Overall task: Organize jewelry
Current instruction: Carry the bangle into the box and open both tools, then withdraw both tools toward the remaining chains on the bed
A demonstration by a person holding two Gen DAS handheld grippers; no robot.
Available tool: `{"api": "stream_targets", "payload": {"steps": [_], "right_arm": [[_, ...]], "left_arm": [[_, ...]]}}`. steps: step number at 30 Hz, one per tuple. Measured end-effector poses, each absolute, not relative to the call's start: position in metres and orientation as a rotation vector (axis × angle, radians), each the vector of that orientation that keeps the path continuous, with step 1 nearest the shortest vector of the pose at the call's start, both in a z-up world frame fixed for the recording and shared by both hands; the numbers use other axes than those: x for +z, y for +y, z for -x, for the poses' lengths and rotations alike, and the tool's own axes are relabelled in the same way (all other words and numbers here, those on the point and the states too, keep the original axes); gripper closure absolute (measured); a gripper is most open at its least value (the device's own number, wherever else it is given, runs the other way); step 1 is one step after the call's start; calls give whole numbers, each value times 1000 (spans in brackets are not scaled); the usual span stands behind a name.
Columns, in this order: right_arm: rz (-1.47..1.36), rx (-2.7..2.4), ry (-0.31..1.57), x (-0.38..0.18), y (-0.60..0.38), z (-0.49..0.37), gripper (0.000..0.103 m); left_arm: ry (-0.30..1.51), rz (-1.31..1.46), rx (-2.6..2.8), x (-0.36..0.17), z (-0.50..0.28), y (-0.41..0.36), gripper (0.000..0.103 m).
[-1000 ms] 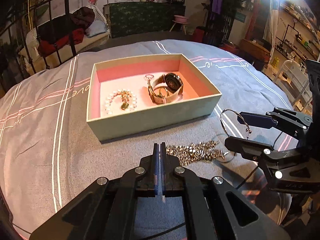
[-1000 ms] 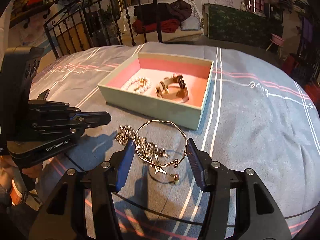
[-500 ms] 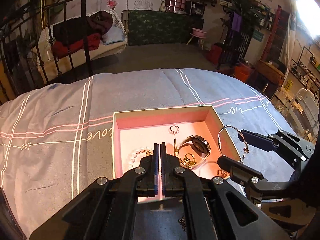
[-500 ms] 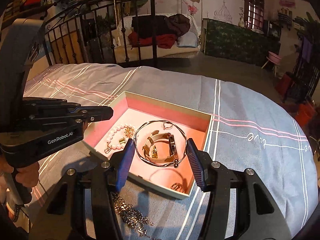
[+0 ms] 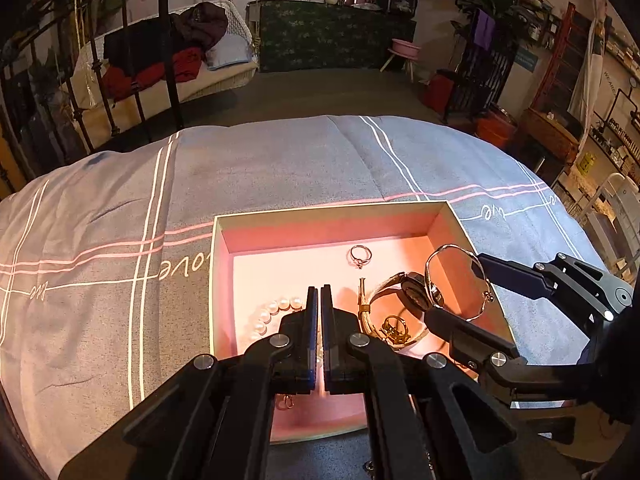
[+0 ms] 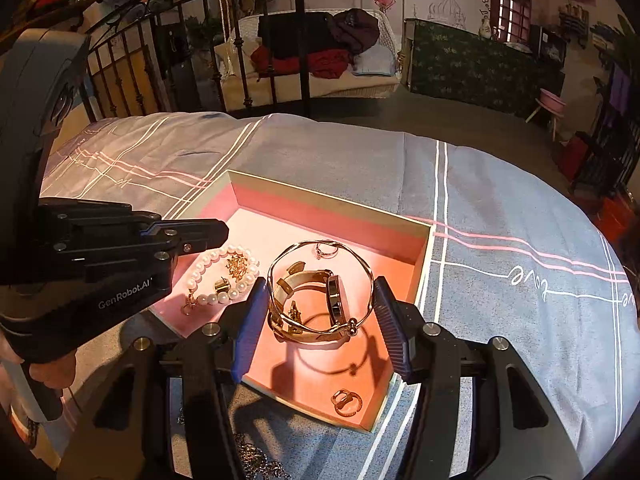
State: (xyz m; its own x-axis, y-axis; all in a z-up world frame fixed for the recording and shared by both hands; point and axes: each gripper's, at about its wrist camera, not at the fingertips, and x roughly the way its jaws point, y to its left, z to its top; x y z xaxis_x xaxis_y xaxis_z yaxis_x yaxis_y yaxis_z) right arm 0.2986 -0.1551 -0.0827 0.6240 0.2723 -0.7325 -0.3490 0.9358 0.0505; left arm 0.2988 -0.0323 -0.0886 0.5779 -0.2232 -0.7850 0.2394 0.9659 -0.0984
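An open box with a pink lining lies on the bed. In it are a pearl bracelet, a watch, a small ring and gold earrings. My right gripper is shut on a thin gold bangle and holds it above the watch inside the box. My left gripper is shut and empty, hovering over the box's left side. A silver chain necklace lies on the bedcover before the box.
The grey bedcover with white and pink stripes spreads around the box. A black metal bed frame and a white daybed with clothes stand behind.
Both grippers have moved forward over the box. The right gripper lifted the bangle off the bedcover, carried it over the box and lowered it towards the watch. The left stays shut.
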Motion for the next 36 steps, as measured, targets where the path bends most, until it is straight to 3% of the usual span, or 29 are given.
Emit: {"api": "stream_targets", "payload": {"steps": [11,12,13,14,15,21,27,32,36], "right_arm": [[142,369,853,-90,-150,-300,49],[144,382,865,-92,-149,-300,47],[153,388,880,-92,-148,-299,36],[163,375,871,-91,-149,-295,28],[165,362,845,-87,-152,-288,17],[113,282,807,-75,-204,-228,16],[23,298,919,-103,-251,-179,16],[84,342,989,-131,-238,-161,16],[100,363,983,-135,-228,-163,14]], "left_arm": [[944,38,-265,-85,-314,-33,101],[946,46,-265,-84,-314,-33,93],[951,47,-252,-83,-314,-32,78],[945,46,-230,-80,-312,-31,27],[908,50,-213,-75,-306,-27,8],[843,-5,-295,-69,-244,-23,6],[857,-322,-534,-119,-179,-59,8],[881,-487,-647,-148,-174,-82,11],[934,-419,-738,-156,-195,-84,13]]}}
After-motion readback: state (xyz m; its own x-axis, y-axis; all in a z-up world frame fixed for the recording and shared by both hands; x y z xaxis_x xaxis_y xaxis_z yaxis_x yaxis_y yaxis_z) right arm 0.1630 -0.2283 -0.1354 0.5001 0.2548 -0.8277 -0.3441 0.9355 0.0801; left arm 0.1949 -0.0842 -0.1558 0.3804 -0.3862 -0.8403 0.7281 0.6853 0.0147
